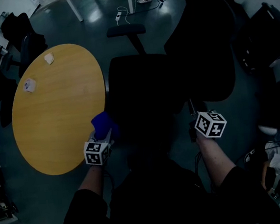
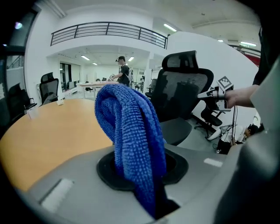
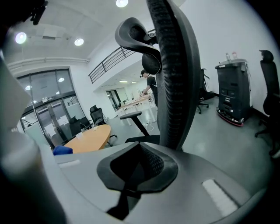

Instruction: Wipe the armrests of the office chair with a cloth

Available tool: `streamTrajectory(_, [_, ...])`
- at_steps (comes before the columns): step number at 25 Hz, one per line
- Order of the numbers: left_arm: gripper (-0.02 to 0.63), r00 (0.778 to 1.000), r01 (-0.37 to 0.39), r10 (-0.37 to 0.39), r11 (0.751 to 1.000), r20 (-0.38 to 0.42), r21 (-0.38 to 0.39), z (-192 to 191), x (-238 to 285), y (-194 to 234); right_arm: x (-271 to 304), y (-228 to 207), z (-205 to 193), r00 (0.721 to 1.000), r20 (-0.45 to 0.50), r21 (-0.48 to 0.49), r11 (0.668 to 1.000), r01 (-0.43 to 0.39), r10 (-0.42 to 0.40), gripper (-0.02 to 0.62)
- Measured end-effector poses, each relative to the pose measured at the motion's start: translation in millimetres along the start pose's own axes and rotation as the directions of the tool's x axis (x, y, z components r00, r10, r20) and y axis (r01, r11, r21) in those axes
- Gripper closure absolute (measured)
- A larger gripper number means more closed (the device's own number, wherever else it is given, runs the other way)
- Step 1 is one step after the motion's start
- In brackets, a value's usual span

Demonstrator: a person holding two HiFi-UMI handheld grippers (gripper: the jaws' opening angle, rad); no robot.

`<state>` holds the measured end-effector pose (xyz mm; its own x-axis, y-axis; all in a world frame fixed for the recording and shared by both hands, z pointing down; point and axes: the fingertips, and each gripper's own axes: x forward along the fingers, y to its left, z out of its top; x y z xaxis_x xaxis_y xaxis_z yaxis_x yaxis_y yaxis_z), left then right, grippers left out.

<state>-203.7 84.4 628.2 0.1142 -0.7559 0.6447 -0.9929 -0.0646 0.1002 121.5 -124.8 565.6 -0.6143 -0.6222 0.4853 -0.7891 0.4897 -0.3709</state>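
Cloth: the blue cloth (image 2: 131, 131) stands up in a bunch from the left tongs (image 1: 106, 135). It is in the air, at the near edge of the seat (image 1: 142, 84), and touches no armrest.
Left tongs: closed on the lower end of the cloth, so the cloth is firmly pinched.
Far armrest: the armrest (image 1: 125, 30) on the far side of the seat is bare, well apart from the cloth.
Near armrest: I cannot find it; the person's own head and body cover that part in the head view.
Right tongs: the right tongs (image 1: 194, 114) are closed on the edge of the mesh backrest (image 3: 173, 74), it seems to keep the office chair steady.
Table: the round yellow table (image 1: 57, 117) is just beside the chair, on the left.
Progress: I judge no wiping is happening now. The cloth is ready and the chair is held, but no armrest shows any mark of cleaning. Both armrests may be left to do.
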Motion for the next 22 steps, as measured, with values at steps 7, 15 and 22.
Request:
streamTrajectory(7, [0.5, 1.0, 0.003, -0.003, 1.0, 0.025, -0.022, -11, -10, 39, -25, 44, 1, 0.998, 0.03, -0.05, 0.997, 0.05, -0.048, 0.591])
streamTrajectory(15, [0.5, 0.996, 0.087, -0.087, 0.996, 0.017, -0.003, -38, -41, 39, -81, 117, -25, 0.995, 0.059, -0.074, 0.994, 0.086, -0.082, 0.591])
streamTrajectory(22, [0.5, 0.984, 0.16, -0.162, 0.986, 0.074, 0.039, -53, -72, 50, -133, 144, -88, 0.989, 0.017, -0.059, 0.988, 0.145, -0.144, 0.591])
